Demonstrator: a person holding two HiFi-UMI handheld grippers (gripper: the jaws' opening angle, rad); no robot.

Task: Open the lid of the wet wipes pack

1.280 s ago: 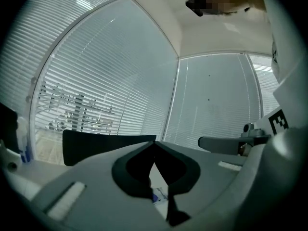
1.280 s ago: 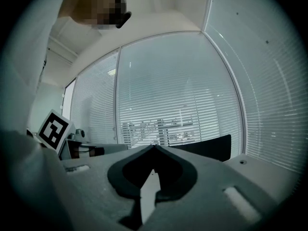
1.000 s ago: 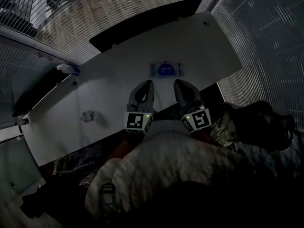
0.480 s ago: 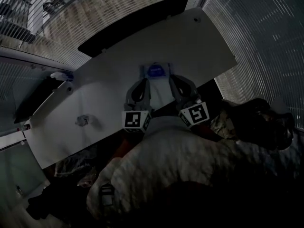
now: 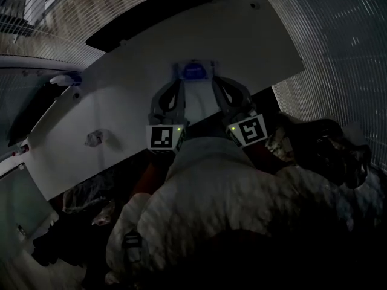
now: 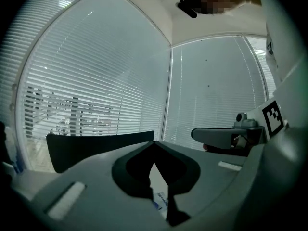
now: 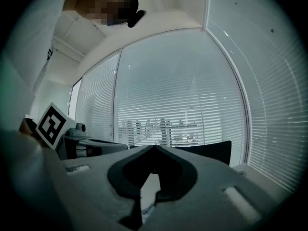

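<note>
A white wet wipes pack with a blue lid [image 5: 195, 70] lies about midway along the white bench [image 5: 121, 101], between its two long edges. A long black panel [image 5: 151, 23] runs along the far edge. The head view is too dim to tell whether the lid is flat or raised.

The left hand-held gripper [image 5: 176, 83] reaches in from the near edge, and its tip is at the near left corner of the pack. The right hand-held gripper [image 5: 216, 83] does the same at the near right corner. Whether either tip touches the pack cannot be told from above.

In the left gripper view, the jaws of the left hand-held gripper [image 6: 154, 144] meet at their tips, with nothing clamped there. A strip of the pack's white printed face [image 6: 161, 200] shows through the slot lower down between them.

In the right gripper view, the jaws of the right hand-held gripper [image 7: 154, 147] are likewise together at the tips. A sliver of printed white surface [image 7: 147, 210] shows in the gap beneath.

A small pale crumpled object [image 5: 94, 139] sits well apart from the pack, toward the left end of the bench near its front edge. Closed slatted window blinds [image 6: 96, 81] fill the background.
</note>
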